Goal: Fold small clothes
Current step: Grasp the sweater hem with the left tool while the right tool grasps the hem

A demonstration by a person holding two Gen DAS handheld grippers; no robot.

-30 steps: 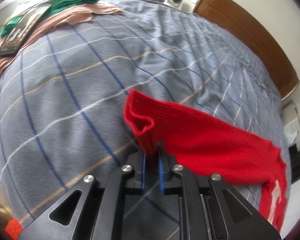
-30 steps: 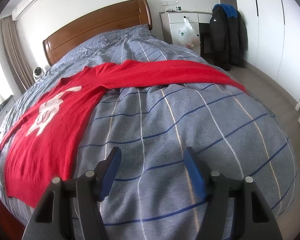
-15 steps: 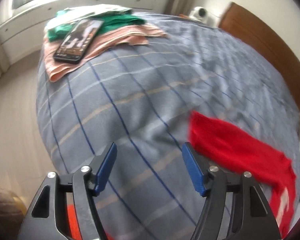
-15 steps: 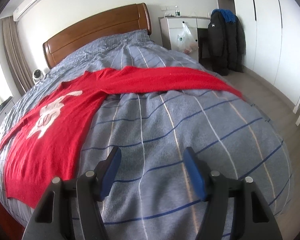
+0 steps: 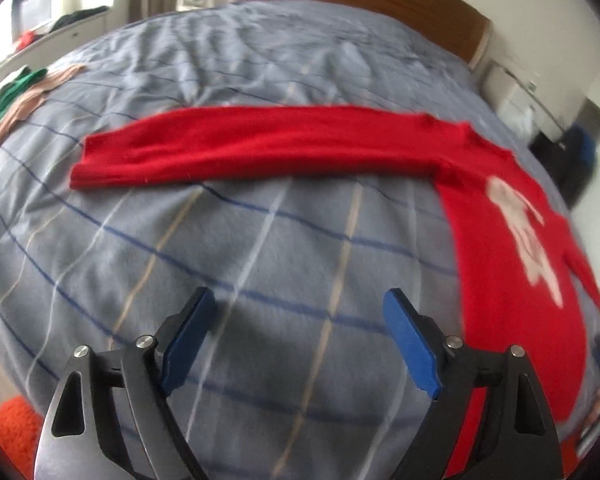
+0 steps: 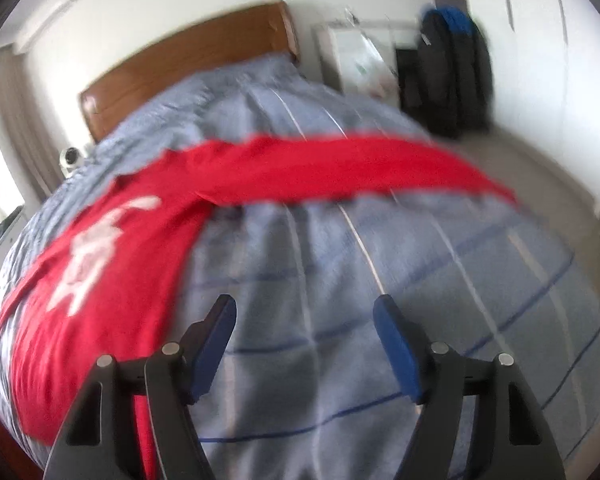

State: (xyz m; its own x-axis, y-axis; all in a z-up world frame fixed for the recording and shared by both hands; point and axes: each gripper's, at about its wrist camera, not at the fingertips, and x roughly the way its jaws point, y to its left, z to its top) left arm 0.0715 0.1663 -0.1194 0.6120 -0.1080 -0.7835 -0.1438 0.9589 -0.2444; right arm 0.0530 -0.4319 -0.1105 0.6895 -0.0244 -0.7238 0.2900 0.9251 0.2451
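A red long-sleeved sweater (image 5: 512, 280) with a white print lies flat on the grey checked bed cover (image 5: 260, 248). One sleeve (image 5: 260, 148) stretches straight out to the left in the left wrist view. The sweater also shows in the right wrist view (image 6: 112, 272), with its other sleeve (image 6: 340, 168) stretched to the right. My left gripper (image 5: 300, 336) is open and empty above the bare cover, nearer than the sleeve. My right gripper (image 6: 304, 344) is open and empty above the cover, to the right of the sweater's body.
Green and pink clothes (image 5: 16, 96) lie at the bed's far left edge. A wooden headboard (image 6: 188, 64) stands at the back. A white cabinet (image 6: 360, 60) and dark hanging coats (image 6: 452, 72) stand to the right. An orange thing (image 5: 16, 428) shows at lower left.
My left gripper let go of the red sleeve cuff, opened, drew back and swung right; the sleeve now lies flat. My right gripper stayed open and shifted slightly; its view is blurred.
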